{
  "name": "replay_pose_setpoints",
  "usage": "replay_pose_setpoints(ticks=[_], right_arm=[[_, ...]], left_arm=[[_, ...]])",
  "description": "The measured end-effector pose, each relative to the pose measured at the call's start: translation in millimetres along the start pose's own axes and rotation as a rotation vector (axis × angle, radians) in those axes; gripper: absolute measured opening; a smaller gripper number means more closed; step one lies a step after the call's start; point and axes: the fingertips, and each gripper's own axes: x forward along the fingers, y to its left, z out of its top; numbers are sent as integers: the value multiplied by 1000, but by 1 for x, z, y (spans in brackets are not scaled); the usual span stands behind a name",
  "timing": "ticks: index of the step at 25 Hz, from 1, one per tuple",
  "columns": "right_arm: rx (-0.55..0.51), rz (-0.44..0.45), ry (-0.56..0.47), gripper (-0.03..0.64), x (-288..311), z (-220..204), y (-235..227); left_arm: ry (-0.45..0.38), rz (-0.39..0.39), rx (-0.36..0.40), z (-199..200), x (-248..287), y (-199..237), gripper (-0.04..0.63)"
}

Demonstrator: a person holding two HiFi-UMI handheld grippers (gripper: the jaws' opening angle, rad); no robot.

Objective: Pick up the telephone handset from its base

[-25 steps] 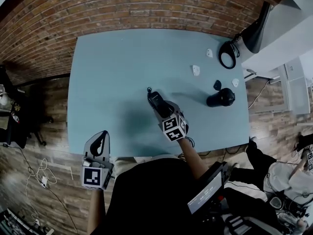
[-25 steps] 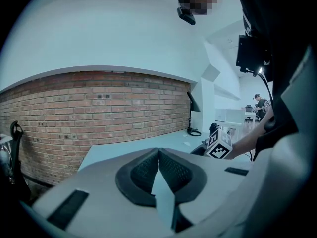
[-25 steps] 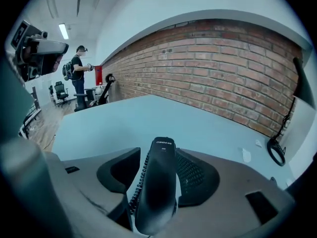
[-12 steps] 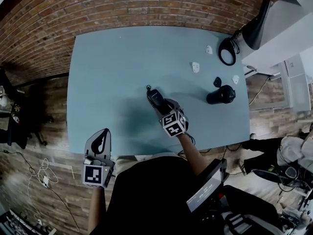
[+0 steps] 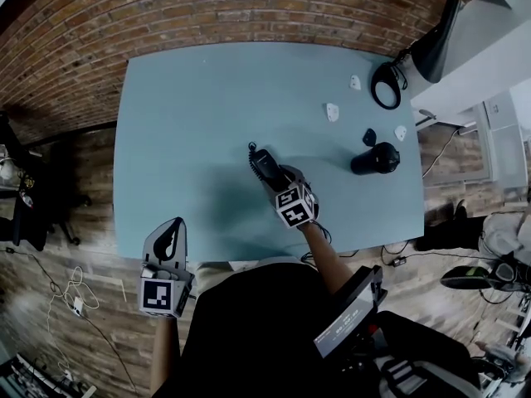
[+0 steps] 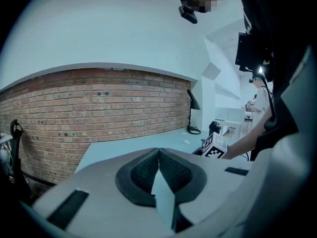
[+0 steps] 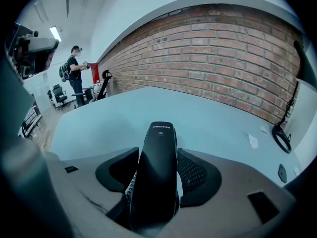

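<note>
A black telephone handset (image 5: 264, 163) lies on the blue-grey table (image 5: 191, 123), a cord end showing at its far tip. I cannot make out a base under it. My right gripper (image 5: 279, 178) reaches over its near end. In the right gripper view the handset (image 7: 159, 167) runs lengthwise between the pads (image 7: 195, 175); the jaws have just been opening, stand wide and do not press on it. My left gripper (image 5: 170, 239) hangs off the table's near edge at the left. Its pads (image 6: 171, 170) meet with nothing between them.
To the right stand a black cylinder (image 5: 375, 162), a small dark piece (image 5: 369, 138) and a few small white pieces (image 5: 333, 113). A black lamp (image 5: 431, 48) with a ring foot (image 5: 386, 89) occupies the far right corner. A brick wall (image 5: 207, 7) backs the table.
My right gripper has shifted a little along the handset and sits slightly lower. The handset and my left gripper have stayed where they were.
</note>
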Motion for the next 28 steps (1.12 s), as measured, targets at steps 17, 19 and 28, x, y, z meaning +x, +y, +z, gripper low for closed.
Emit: replay_pose_setpoints(ticks=[17, 19, 28], right_arm=[[32, 10, 57, 252, 12, -8, 1], [27, 7, 61, 253, 14, -8, 1], [10, -4, 65, 253, 11, -10, -1]], left_arm=[[13, 2, -8, -6, -1, 2, 11], [12, 2, -8, -6, -1, 0, 11], [-10, 10, -13, -5, -1, -2, 11]])
